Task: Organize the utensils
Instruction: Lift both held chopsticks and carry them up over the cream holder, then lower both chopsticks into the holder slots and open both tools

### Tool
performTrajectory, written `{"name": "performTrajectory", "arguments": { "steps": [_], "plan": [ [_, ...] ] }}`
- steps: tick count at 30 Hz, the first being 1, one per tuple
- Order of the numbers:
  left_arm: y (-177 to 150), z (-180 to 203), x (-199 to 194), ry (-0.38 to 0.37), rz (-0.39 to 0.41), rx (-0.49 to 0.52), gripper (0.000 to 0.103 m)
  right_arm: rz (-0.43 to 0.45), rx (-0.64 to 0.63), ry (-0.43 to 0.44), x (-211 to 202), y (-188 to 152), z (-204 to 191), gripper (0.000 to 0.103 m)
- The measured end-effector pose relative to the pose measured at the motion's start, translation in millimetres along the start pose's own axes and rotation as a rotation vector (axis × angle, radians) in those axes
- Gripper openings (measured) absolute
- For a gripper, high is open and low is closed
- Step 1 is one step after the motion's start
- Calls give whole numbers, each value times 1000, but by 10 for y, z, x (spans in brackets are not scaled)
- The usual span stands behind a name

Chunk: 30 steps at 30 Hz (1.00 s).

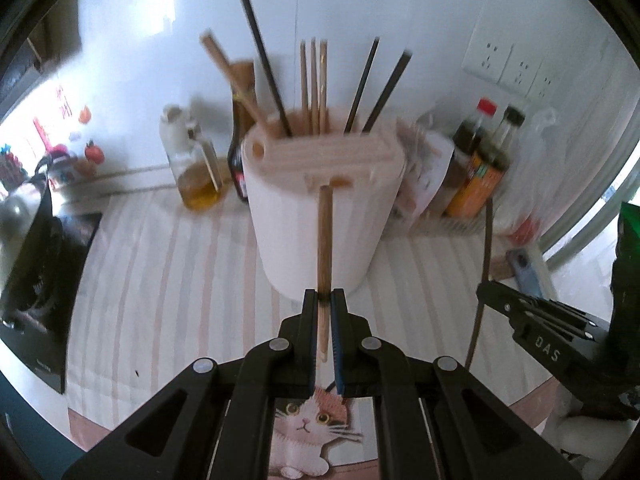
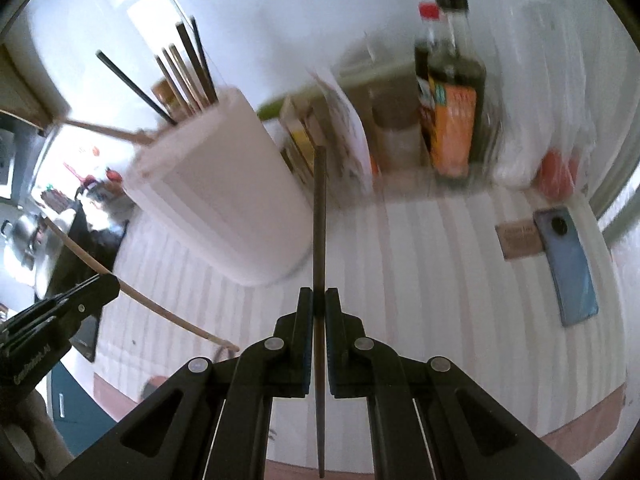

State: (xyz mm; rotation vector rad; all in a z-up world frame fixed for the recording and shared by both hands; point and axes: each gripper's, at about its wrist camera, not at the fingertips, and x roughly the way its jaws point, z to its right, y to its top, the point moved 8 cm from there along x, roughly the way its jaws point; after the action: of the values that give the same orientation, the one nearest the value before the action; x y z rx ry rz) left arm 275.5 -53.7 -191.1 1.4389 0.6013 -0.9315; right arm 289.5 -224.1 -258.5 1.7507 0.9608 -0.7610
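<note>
Left tongs point(image 1: 325, 300) clamp wooden chopstick point(image 1: 324, 240); right tongs point(image 2: 319, 300) clamp dark chopstick point(image 2: 319, 216); striped cloth point(image 1: 180, 280), white wall point(image 1: 160, 20).

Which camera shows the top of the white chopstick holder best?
The left wrist view: it faces the white chopstick holder squarely, showing its slotted top and the chopsticks standing in it. The right wrist view shows the holder tilted and blurred, its top hidden.
</note>
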Motion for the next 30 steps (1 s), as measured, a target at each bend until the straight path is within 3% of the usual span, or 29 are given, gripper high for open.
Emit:
{"name": "performTrajectory", "arguments": {
  "steps": [12, 20, 25, 30],
  "plan": [
    [687, 47, -724, -72, 127, -15, 4, 182, -46, 105, -648, 1008, -464, 6],
    [1399, 121, -1188, -28, 276, 10, 4, 336, -66, 167, -1095, 1871, -797, 5],
    [1815, 16, -1129, 41, 315, 17, 4, 433, -76, 165, -1165, 2450, -987, 5],
    [2008, -201, -758, 108, 281, 7, 4, 480, -71, 177, -984, 2812, -1134, 5]
  ]
}}
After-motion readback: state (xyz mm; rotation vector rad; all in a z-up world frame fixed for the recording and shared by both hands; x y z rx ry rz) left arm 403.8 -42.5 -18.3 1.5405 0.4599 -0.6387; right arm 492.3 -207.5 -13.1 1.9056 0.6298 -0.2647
